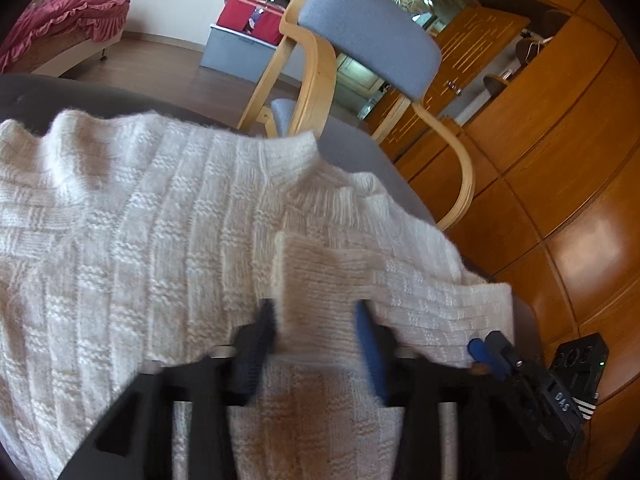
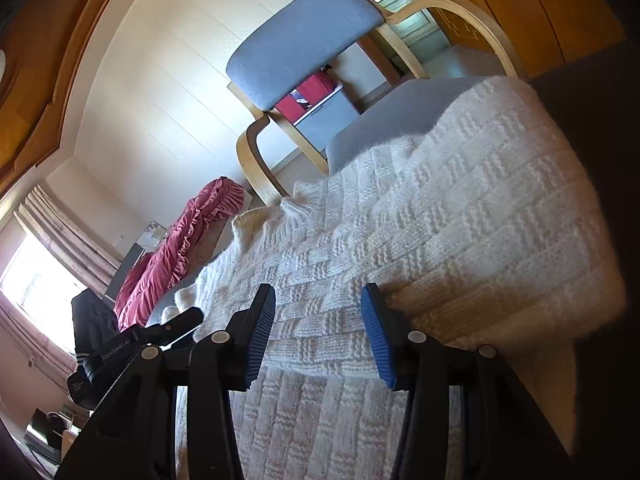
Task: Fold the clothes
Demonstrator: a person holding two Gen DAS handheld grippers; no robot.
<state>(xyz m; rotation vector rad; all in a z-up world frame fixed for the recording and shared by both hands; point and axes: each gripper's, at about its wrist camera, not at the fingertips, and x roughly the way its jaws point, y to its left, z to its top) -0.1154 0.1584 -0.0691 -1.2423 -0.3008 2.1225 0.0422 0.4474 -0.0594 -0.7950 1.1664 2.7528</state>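
A white knitted sweater lies spread on a dark grey table. In the left wrist view, a ribbed sleeve cuff lies between the blue pads of my left gripper, whose jaws stand apart around it without pressing it. My right gripper shows at the right in that view. In the right wrist view, my right gripper is open over the sweater, with a folded edge of knit between its pads. My left gripper shows at the left of that view.
A wooden chair with blue-grey cushions stands just behind the table. Wooden cabinets line the right side. A bed with a red cover and a red and grey box stand farther back.
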